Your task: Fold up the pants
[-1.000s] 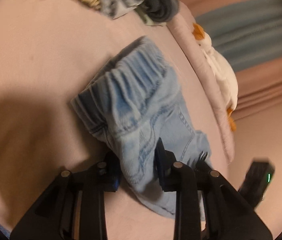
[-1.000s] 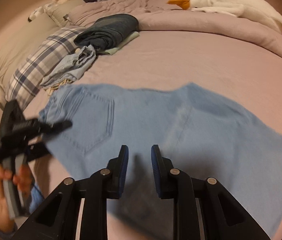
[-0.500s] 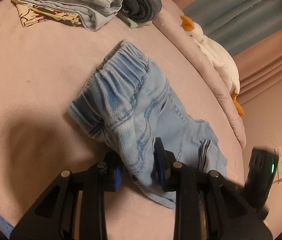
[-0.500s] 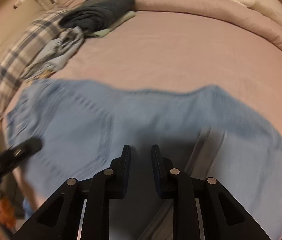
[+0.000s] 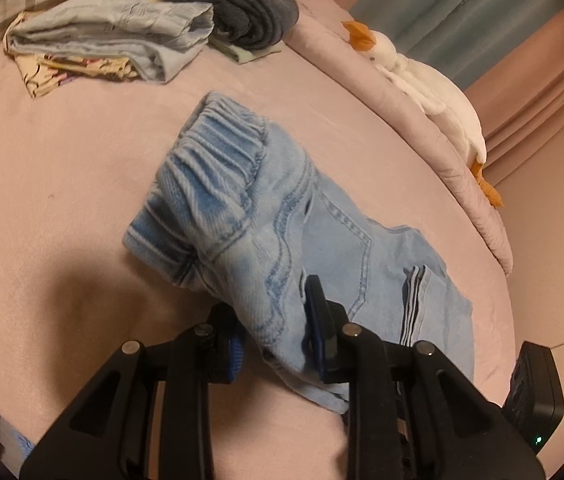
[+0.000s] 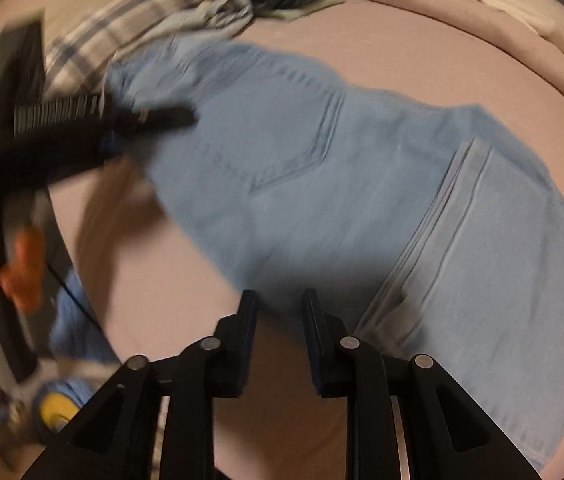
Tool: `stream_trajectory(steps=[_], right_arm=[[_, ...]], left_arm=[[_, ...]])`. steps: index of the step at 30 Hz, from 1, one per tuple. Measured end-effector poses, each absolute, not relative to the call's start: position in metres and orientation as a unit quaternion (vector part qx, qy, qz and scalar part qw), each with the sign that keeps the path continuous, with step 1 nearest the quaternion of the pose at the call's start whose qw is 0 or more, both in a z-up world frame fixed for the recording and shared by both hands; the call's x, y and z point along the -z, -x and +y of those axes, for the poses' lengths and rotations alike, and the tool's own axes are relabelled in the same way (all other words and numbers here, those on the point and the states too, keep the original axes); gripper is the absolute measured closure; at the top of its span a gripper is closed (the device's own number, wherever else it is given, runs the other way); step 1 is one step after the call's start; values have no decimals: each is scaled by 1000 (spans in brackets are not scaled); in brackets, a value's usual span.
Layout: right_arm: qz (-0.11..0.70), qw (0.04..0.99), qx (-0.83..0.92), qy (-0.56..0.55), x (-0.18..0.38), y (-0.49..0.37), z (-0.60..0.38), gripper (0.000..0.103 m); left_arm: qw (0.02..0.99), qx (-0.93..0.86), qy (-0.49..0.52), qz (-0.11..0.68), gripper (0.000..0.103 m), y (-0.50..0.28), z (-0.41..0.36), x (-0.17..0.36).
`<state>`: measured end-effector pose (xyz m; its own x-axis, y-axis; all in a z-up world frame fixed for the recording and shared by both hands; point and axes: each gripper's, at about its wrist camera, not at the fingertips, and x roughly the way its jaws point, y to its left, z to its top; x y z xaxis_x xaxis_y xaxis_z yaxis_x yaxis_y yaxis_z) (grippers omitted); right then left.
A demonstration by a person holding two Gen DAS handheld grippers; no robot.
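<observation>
Pants [image 5: 282, 240] now nearer plaid pillow [image 6: 122, 36].

Pants [image 5: 282, 216] lie on the bed [image 5: 62, 168], folded clothes [image 5: 122, 40] behind.

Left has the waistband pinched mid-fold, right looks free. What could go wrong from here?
1. The left gripper holds only a bunched ridge near the waistband of the pants; it may slip out or drag the layers askew.
2. The right gripper sits open at the pants' near edge, gripping nothing, so the folded-up leg hem could shift as the waistband end moves.
3. The pile of folded clothes lies just beyond the waistband; carrying it that way might knock the pile.
</observation>
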<state>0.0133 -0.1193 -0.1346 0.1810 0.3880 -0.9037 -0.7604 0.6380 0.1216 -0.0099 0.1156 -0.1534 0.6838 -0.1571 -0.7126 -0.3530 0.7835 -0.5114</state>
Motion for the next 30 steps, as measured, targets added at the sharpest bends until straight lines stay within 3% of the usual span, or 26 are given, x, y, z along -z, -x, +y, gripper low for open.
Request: stream_trajectory(steps=[5, 9, 13, 17, 25, 30], right_arm=[[514, 744, -390, 175, 132, -17, -115, 73], [507, 748, -418, 93, 113, -25, -141, 73], [515, 772, -373, 3, 110, -53, -188, 52], [536, 770, -330, -105, 124, -74, -245, 52], [509, 710, -321, -366, 160, -82, -328, 46], [452, 639, -331, -527, 182, -84, -343, 34]], left_arm=[[878, -49, 286, 380, 78, 8, 102, 131], [900, -28, 242, 362, 76, 2, 79, 108], [917, 13, 199, 346, 75, -10, 48, 85], [925, 55, 155, 344, 75, -24, 10, 73], [918, 114, 54, 376, 76, -46, -68, 93], [900, 136, -21, 414, 70, -51, -99, 129]])
